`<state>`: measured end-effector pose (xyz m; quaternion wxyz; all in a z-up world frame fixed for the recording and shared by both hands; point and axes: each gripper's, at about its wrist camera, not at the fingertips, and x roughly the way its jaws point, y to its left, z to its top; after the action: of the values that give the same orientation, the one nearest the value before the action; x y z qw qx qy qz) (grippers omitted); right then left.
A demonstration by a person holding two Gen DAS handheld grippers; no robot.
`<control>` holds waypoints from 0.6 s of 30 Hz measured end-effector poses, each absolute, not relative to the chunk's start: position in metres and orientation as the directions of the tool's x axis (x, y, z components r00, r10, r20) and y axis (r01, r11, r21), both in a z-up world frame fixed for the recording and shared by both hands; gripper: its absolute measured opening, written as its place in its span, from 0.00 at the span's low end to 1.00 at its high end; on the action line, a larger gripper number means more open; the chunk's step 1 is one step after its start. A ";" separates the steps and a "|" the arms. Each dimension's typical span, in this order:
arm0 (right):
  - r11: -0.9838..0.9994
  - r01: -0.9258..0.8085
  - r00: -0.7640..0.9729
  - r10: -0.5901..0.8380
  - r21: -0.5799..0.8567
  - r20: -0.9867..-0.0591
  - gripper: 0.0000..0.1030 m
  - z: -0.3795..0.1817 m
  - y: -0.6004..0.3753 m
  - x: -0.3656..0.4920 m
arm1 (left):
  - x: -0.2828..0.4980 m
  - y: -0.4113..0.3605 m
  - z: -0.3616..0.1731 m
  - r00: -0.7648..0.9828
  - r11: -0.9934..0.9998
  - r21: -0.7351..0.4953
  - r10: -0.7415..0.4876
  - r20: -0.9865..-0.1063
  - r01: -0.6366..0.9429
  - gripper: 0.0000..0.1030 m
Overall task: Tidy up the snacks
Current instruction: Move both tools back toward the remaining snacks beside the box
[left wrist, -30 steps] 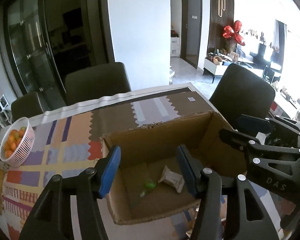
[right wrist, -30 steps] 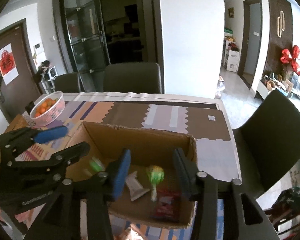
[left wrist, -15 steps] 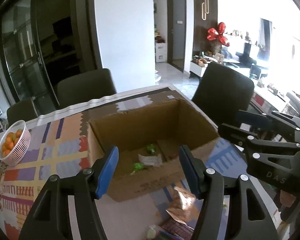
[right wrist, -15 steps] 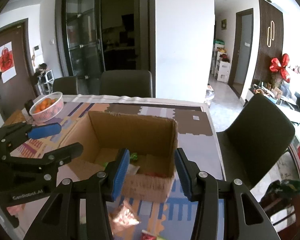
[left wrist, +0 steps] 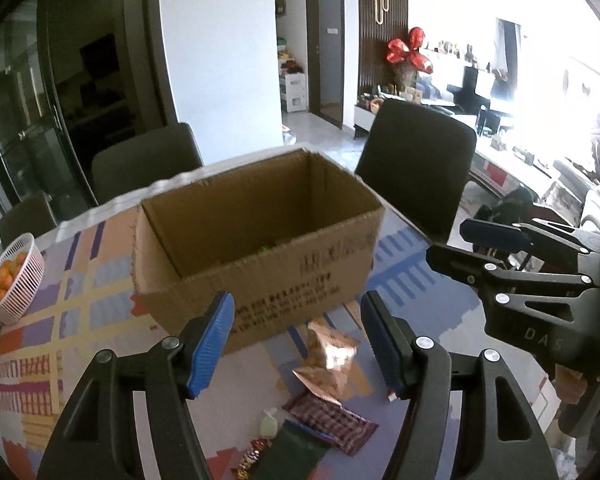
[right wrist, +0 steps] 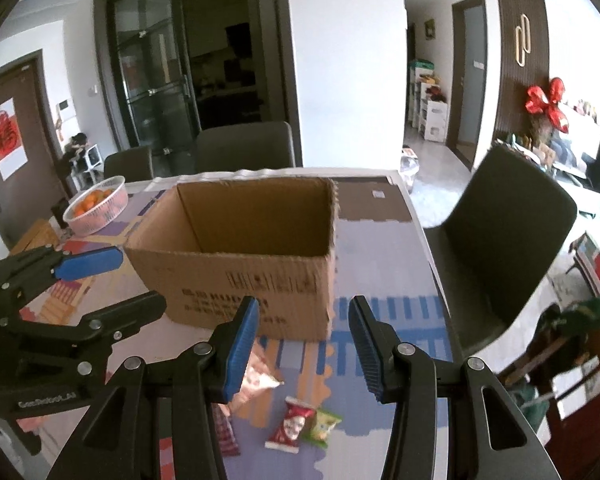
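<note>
An open cardboard box [left wrist: 260, 248] stands on the patterned table, also in the right wrist view [right wrist: 244, 256]. Loose snack packets lie in front of it: a copper foil bag [left wrist: 328, 360], a dark red plaid packet [left wrist: 332, 420], and in the right wrist view a red packet [right wrist: 290, 426] and a green packet [right wrist: 324, 426]. My left gripper [left wrist: 298, 342] is open and empty, above the copper bag. My right gripper [right wrist: 302, 350] is open and empty, above the red and green packets. Each gripper shows at the edge of the other's view.
A white basket of oranges [left wrist: 14, 276] sits at the table's far left, also seen in the right wrist view [right wrist: 96, 204]. Dark chairs [left wrist: 416, 160] stand around the table. The table's right edge [right wrist: 432, 264] runs close beside the box.
Both grippers have pulled back from over the box toward the table's near side. The box's inside is now mostly hidden and the loose packets in front have come into view.
</note>
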<state>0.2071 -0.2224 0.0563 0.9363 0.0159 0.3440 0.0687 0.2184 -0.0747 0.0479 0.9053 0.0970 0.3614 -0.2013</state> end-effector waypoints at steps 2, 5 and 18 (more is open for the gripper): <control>0.991 -0.106 0.747 0.137 0.087 -0.651 0.47 0.050 -0.225 0.204 | 0.216 -0.077 0.041 0.645 0.896 0.029 -0.296 -0.705 0.443 0.63; 0.991 -0.089 0.732 0.130 0.095 -0.668 0.47 0.039 -0.229 0.203 | 0.213 -0.081 0.030 0.626 0.892 0.027 -0.295 -0.721 0.451 0.63; 0.996 -0.016 0.671 0.077 0.090 -0.738 0.47 -0.010 -0.240 0.194 | 0.220 -0.089 -0.020 0.529 0.874 0.010 -0.285 -0.799 0.486 0.63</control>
<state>0.1944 -0.2400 -0.0104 0.9132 0.0379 0.4048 0.0255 0.2205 -0.0890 -0.0204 0.8665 0.1167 0.4314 -0.2224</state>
